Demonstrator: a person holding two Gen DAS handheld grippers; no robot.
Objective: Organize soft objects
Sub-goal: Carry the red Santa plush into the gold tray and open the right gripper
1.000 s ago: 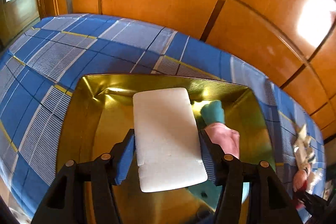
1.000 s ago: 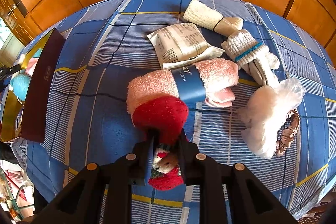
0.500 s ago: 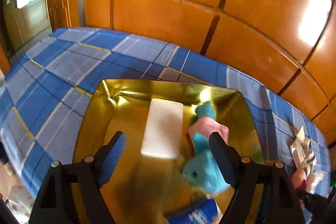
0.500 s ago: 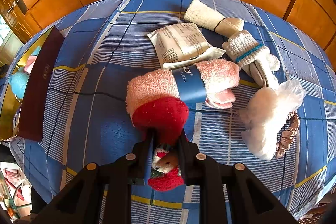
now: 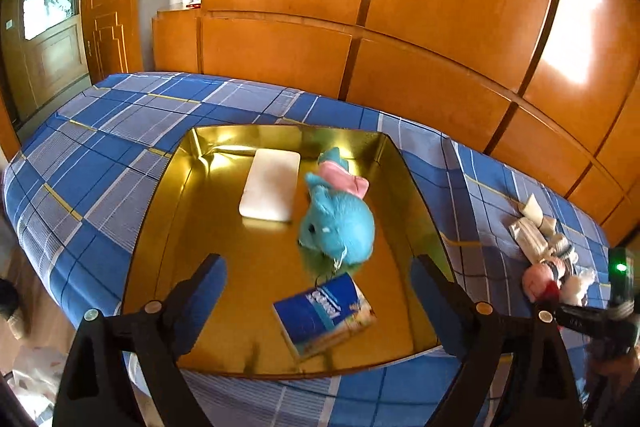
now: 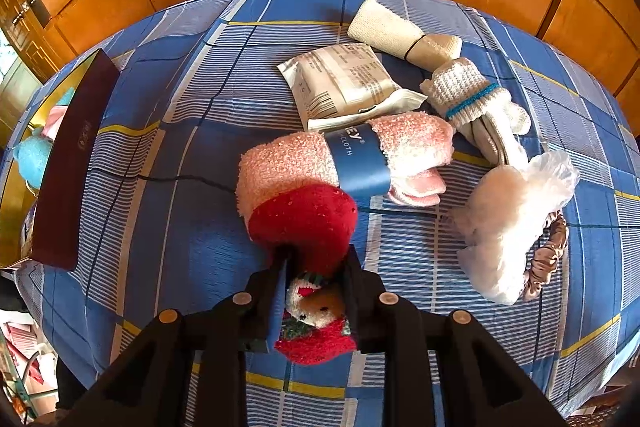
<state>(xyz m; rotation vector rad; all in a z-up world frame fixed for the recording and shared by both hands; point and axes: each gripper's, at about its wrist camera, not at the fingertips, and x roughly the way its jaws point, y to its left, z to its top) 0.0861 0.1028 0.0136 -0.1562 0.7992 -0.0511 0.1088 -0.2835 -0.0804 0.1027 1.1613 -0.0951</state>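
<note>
We find the bed (image 5: 120, 131), under a blue checked cover, filling the middle of both views, with wooden panelling (image 5: 440, 27) behind it across the upper frame.

In the left wrist view the gold tray (image 5: 160, 211) occupies the centre of the frame. Inside it we note a white foam pad (image 5: 270, 185) lying flat toward the upper middle, a blue plush toy (image 5: 340, 223) with a pink part just right of the pad, and a blue packet (image 5: 324, 315) lying low in the tray, nearest the camera.

The left tool (image 5: 318, 279) stands wide over the near part of the tray; its jaws have just been opening and nothing is between them. The pads touch none of the tray's contents.

In the right wrist view we record, in the centre of the frame, a pink fluffy cloth roll (image 6: 340, 159) with a blue paper band. To its right lies a white fluffy item in clear plastic (image 6: 512, 215), and above it a printed sachet (image 6: 340, 79), a white knitted bundle (image 6: 472, 95) and a beige rolled bandage (image 6: 400, 35).

The right tool (image 6: 314, 263) is narrow, clamped on a red sock (image 6: 304, 219) at lower centre; the sock's red toe touches the pink roll. Its jaws have just been easing slightly wider, yet the pads press on the sock.
</note>
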